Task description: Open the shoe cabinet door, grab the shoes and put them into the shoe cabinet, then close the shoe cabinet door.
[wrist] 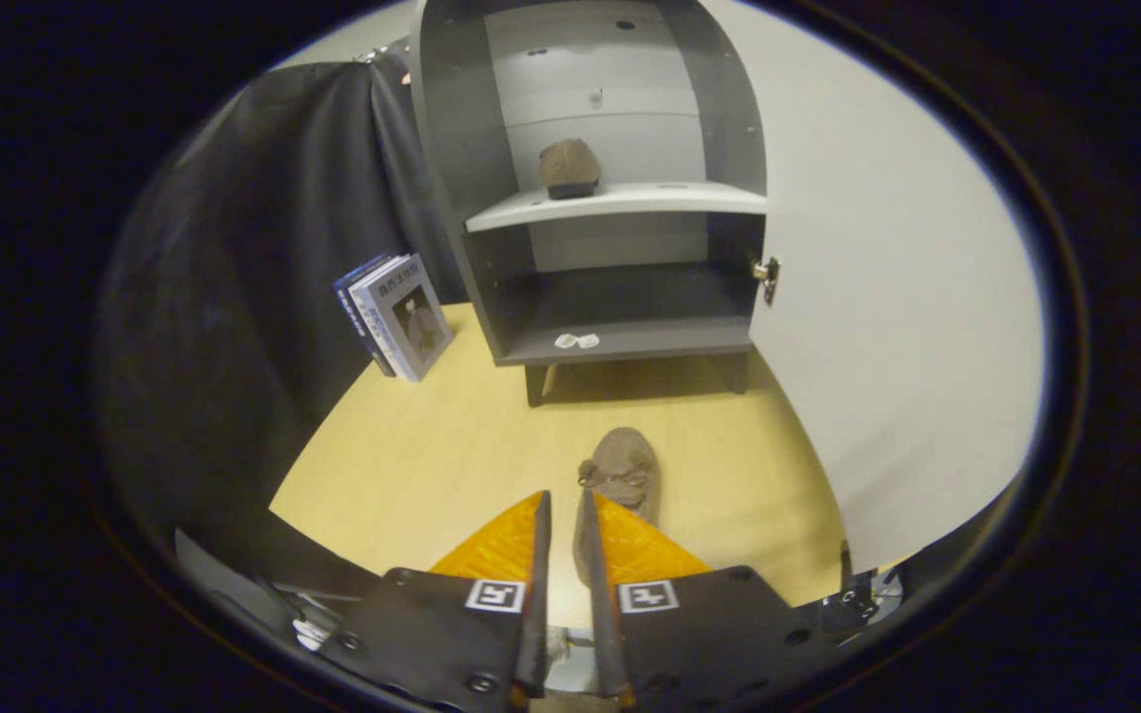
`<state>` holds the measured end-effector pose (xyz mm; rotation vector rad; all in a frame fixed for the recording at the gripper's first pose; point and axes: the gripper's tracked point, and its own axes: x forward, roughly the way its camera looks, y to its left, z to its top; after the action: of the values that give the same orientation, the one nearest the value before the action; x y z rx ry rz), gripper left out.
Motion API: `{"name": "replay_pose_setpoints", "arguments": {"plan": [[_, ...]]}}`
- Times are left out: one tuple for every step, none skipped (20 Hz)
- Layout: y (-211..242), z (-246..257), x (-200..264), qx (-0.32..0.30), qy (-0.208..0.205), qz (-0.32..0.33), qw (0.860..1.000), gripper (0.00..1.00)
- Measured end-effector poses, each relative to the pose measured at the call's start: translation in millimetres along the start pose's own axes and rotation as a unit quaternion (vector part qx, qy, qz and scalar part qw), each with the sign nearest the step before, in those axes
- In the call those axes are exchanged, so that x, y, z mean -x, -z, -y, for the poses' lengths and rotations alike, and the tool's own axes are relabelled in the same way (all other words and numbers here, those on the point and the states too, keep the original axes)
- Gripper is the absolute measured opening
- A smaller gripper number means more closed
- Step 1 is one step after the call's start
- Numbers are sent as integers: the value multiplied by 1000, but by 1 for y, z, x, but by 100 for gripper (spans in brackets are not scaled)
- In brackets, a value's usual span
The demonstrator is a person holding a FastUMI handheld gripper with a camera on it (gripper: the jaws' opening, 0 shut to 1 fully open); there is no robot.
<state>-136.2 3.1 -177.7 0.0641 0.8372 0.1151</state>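
Gripper (564, 515) fingers stand close together with only a narrow gap between them, and the heel end of a brown shoe (623, 473) sits at that gap, its rear partly hidden behind the right finger; whether both fingers actually press on it cannot be told, since the contact is hidden. That shoe lies on the pale wooden floor (432, 446) just ahead of the fingertips, its toe pointing toward the shoe cabinet (452, 149) (laces or a small bow show near the fingers). Beyond it the grey cabinet stands on short dark legs with its interior exposed. A second brown shoe (569, 168) rests on the light middle shelf (670, 201), toward the left of centre and close to the back panel. On the bottom shelf (650, 340), near its front edge, lie two small white packets (576, 341) side by side. The cabinet door (887, 297) is swung wide open to the right, its pale inner face turned toward the camera, with a metal hinge (766, 275) joining it to the cabinet's right wall at about the height of the lower compartment. To the left of the cabinet, a few books (397, 315) stand leaning against the dark cloth wall (263, 248), just beside the cabinet's lower left corner.
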Motion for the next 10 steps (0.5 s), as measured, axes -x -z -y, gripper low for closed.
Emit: {"name": "replay_pose_setpoints", "arguments": {"plan": [[4, 0, -1, -2, 4, -9, 1000, 34], [8, 0, -4, -2, 10, -17, 1000, 34], [12, 2, -6, -1, 17, -26, 1000, 34], [15, 4, -7, -2, 22, -35, 999, 34], [20, 5, -9, -2, 28, -44, 999, 34], [23, 5, -13, -3, 34, -50, 998, 34], [27, 7, -15, -4, 43, -57, 997, 34], [30, 9, -17, -3, 50, -66, 997, 34], [35, 11, -21, -3, 56, -74, 996, 34], [39, 12, -24, -2, 62, -80, 995, 34]]}}
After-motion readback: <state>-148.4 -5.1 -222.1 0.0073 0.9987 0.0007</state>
